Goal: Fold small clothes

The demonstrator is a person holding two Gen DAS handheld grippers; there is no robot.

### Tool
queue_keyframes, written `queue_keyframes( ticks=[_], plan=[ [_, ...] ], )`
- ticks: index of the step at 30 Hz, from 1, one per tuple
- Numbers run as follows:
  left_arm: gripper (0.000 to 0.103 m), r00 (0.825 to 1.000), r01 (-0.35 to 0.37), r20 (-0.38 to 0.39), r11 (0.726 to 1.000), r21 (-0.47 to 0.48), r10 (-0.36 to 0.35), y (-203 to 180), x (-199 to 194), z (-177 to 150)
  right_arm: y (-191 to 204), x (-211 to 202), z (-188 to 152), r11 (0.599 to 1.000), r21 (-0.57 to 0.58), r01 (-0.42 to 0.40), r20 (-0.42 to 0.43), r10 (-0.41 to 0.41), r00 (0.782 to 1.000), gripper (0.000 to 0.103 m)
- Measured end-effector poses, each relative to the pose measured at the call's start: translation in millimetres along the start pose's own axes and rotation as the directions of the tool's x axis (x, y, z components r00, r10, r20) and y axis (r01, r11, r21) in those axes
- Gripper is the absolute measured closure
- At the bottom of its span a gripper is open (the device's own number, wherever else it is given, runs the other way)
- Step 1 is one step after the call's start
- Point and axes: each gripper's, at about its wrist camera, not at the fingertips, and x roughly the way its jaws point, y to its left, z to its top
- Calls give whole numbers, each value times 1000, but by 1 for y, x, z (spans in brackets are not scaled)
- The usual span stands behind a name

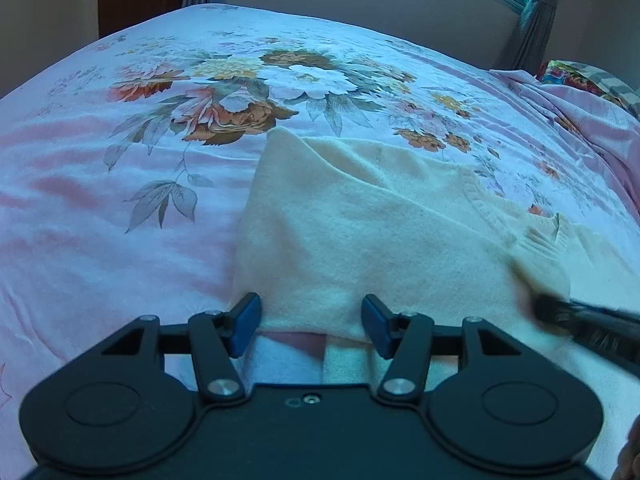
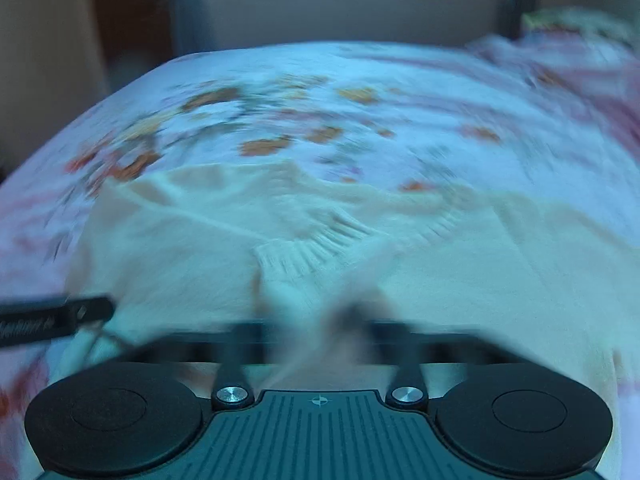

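Note:
A cream knitted sweater [image 1: 360, 232] lies on the floral bedsheet [image 1: 120, 200], its left side folded over and its ribbed collar [image 1: 532, 236] at the right. My left gripper [image 1: 311, 326] is open, its blue pads on either side of the sweater's near edge, empty. The right gripper shows in the left wrist view as a blurred black finger [image 1: 580, 320] over the sweater's right part. In the right wrist view the sweater [image 2: 460, 280] and its ribbed collar [image 2: 320, 240] fill the middle. My right gripper [image 2: 320, 320] is smeared by motion blur, so its jaws cannot be read.
The bed's pale headboard [image 1: 360, 4] and a curtain [image 1: 536, 28] stand at the back. A colourful pillow [image 1: 580, 76] and bunched pink cover lie at the far right. The left gripper's finger [image 2: 60, 318] enters the right wrist view from the left.

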Motion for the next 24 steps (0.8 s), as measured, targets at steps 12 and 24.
queue_keyframes(
  ticks=[12, 24],
  plan=[
    [48, 1000, -7, 22, 1000, -17, 8, -10, -2, -5, -65, -13, -2, 974, 223, -42, -9, 45, 999, 93],
    [48, 999, 2, 37, 999, -37, 0, -9, 2, 30, -73, -17, 17, 971, 216, -105, 86, 88, 992, 98]
  ],
)
